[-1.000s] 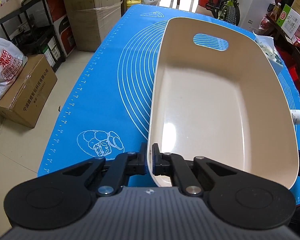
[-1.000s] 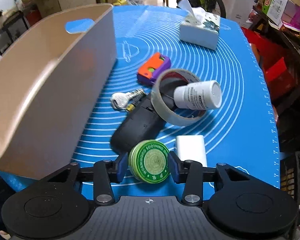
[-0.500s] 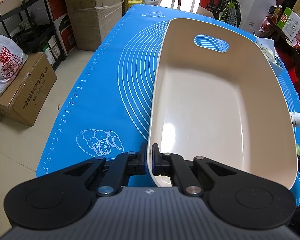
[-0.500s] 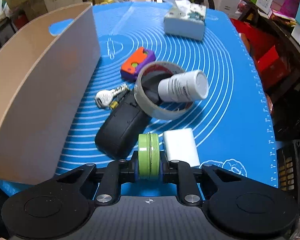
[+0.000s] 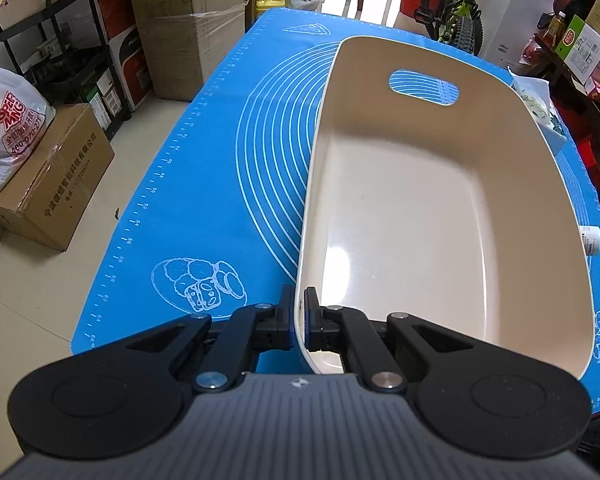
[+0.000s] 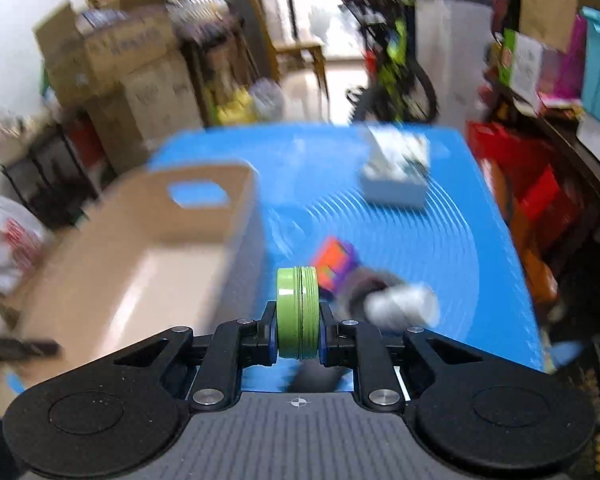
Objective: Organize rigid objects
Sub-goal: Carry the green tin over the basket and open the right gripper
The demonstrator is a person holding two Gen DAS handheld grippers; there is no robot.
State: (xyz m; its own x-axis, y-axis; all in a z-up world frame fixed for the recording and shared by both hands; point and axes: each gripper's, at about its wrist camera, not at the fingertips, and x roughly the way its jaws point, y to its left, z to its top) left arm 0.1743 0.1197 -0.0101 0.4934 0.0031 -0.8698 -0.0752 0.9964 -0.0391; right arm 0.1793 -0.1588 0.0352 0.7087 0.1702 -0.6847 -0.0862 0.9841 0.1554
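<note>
Left gripper [image 5: 299, 317] clamped on near rim of beige bin [image 5: 440, 208]; one finger inside wall, one outside. Right gripper [image 6: 298, 332] clamped on green tin [image 6: 297, 312], tin on edge, raised above blue mat [image 6: 452, 248]. Bin rests on mat, left of tin. Beyond tin, blurred: orange-purple item [image 6: 334, 260], white bottle [image 6: 400, 304], tissue box [image 6: 396, 176].

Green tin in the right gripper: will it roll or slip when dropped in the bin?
The green tin is a round, flat disc held on edge in the right gripper, so released this way into the beige bin it may roll. The bin's floor looks glossy, so it could also slide. It looks rigid.
</note>
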